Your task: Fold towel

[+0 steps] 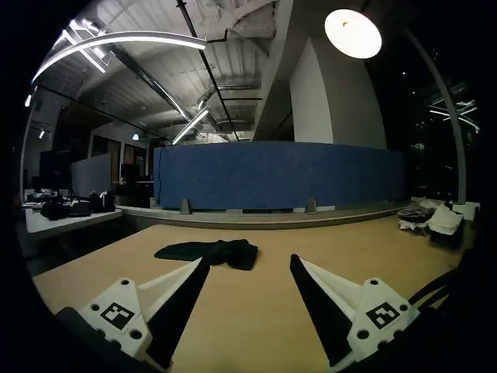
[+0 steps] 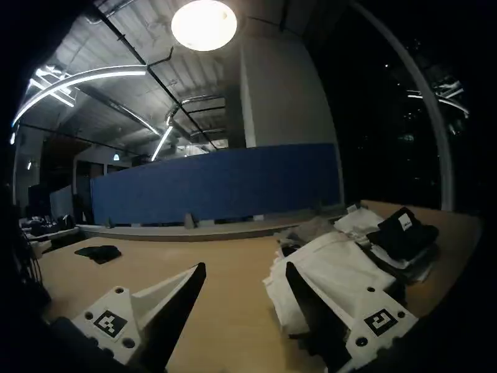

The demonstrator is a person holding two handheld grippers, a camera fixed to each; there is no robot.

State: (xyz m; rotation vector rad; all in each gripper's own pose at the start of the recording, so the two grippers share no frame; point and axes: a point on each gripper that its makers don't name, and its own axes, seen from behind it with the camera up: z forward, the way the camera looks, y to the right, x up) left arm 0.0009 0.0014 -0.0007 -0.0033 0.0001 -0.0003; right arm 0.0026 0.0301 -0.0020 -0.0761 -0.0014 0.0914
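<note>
Left hand-held gripper [image 1: 247,261] fingers apart, dark towel [image 1: 210,252] crumpled just ahead on tabletop [image 1: 261,311], open wood around it. Right hand-held gripper [image 2: 245,267] apart, white cloth pile [image 2: 329,270] just beside its right finger. Blue divider [image 1: 279,174] lines far edge.

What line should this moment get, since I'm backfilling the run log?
stage: pre-grasp | left gripper: open, empty | right gripper: open, empty | dark towel: crumpled on table, untouched | cloth pile: beside right gripper

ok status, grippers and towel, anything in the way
Left gripper jaws open, empty, facing dark towel. Right gripper jaws open, empty, by white cloth pile. Towel crumpled on table, untouched. Nothing blocking it.
</note>
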